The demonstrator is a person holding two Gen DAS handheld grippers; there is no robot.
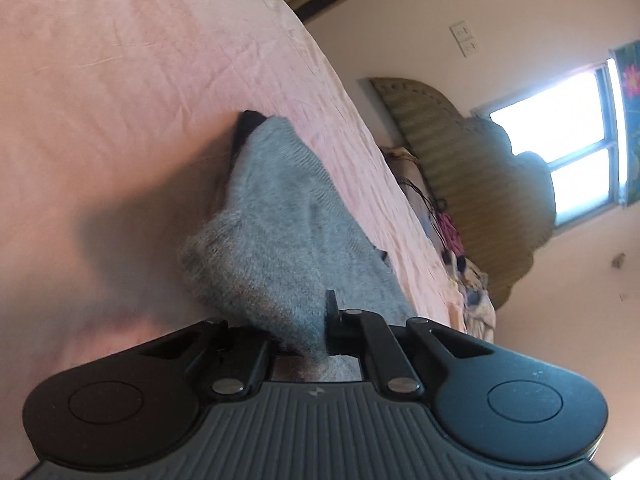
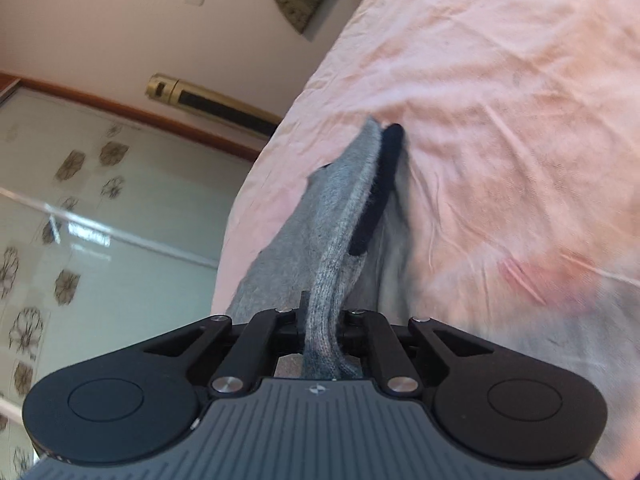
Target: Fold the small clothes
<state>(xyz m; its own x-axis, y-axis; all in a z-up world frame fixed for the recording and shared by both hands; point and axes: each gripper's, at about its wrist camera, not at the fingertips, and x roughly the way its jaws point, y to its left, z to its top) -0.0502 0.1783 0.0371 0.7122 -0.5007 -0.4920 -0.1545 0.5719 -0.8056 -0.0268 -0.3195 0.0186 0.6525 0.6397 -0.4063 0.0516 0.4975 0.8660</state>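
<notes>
A small grey knitted garment [image 1: 276,216] with a black trim [image 1: 244,128] lies partly lifted off the pink bed sheet [image 1: 120,80]. My left gripper [image 1: 316,328] is shut on one end of it, and the fabric bunches between the jaws. In the right wrist view the same grey garment [image 2: 336,216] runs away from the camera as a narrow ridge, with its black trim [image 2: 380,192] along the right side. My right gripper [image 2: 322,320] is shut on a thick fold of it. The far end still rests on the sheet [image 2: 500,100].
A padded headboard [image 1: 460,152] and a bright window [image 1: 560,140] stand past the bed's head, where a heap of coloured cloth [image 1: 460,248] lies. The bed edge drops off on the left towards a flower-patterned glass door [image 2: 100,200].
</notes>
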